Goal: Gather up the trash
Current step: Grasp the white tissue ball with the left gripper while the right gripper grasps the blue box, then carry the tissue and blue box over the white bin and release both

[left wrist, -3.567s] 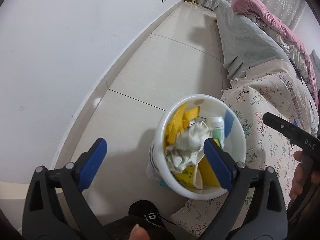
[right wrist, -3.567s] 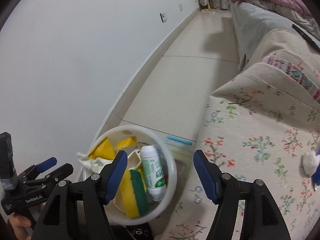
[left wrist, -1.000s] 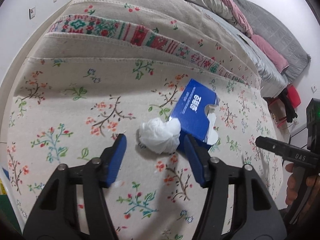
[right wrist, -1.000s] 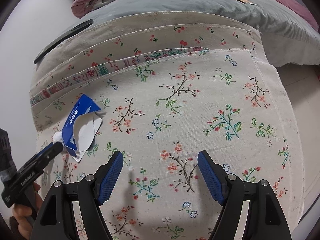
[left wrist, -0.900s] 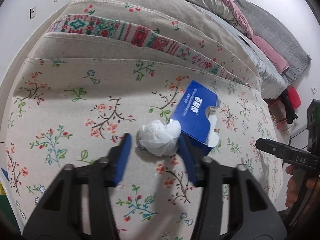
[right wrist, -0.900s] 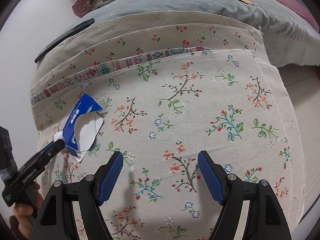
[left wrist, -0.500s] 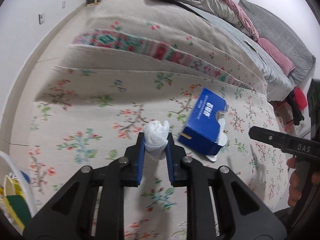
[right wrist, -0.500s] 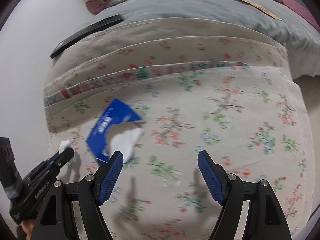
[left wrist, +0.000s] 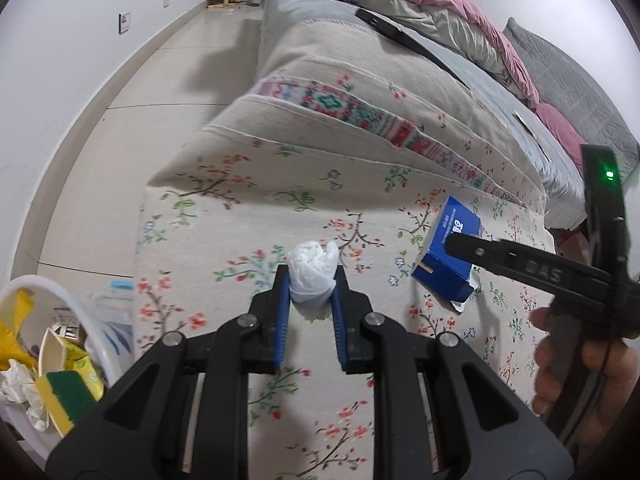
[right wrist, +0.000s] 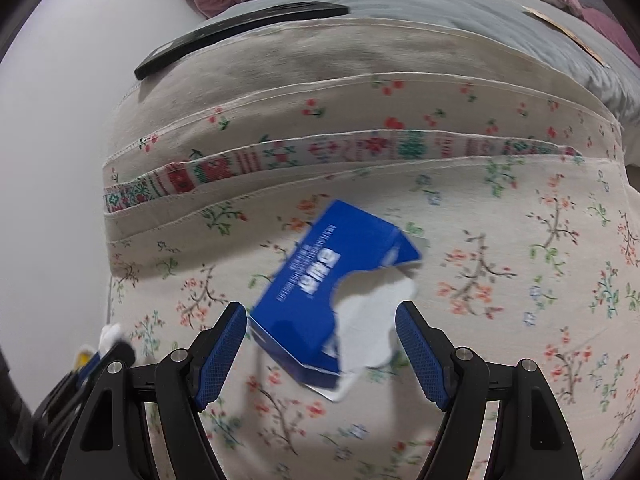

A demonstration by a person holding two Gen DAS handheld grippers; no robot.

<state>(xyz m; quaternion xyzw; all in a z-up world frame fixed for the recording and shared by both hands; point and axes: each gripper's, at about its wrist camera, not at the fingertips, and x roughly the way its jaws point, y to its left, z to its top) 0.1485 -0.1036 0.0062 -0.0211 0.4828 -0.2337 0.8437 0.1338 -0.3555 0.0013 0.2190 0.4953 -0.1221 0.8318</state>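
Note:
My left gripper point(left wrist: 310, 286) is shut on a crumpled white tissue point(left wrist: 312, 270) and holds it above the floral bed cover point(left wrist: 248, 216). It also shows at the lower left of the right wrist view point(right wrist: 112, 334). A torn blue cardboard box point(right wrist: 320, 292) with a white paper flap lies on the cover. My right gripper point(right wrist: 320, 328) is open, with its jaws on either side of the box. The box also shows in the left wrist view point(left wrist: 448, 264), partly behind my right gripper. A white trash bin point(left wrist: 76, 320) with yellow and white waste stands at the lower left.
A long black flat object point(right wrist: 240, 36) lies on the grey bedding further up the bed. Pink and grey blankets point(left wrist: 440, 12) are piled beyond it. Tiled floor point(left wrist: 152, 72) and a white wall run along the bed's left side.
My left gripper shut on the tissue and lifted it, swinging left so the bin comes into view. My right gripper moved in on the blue box, which now sits between its jaws.

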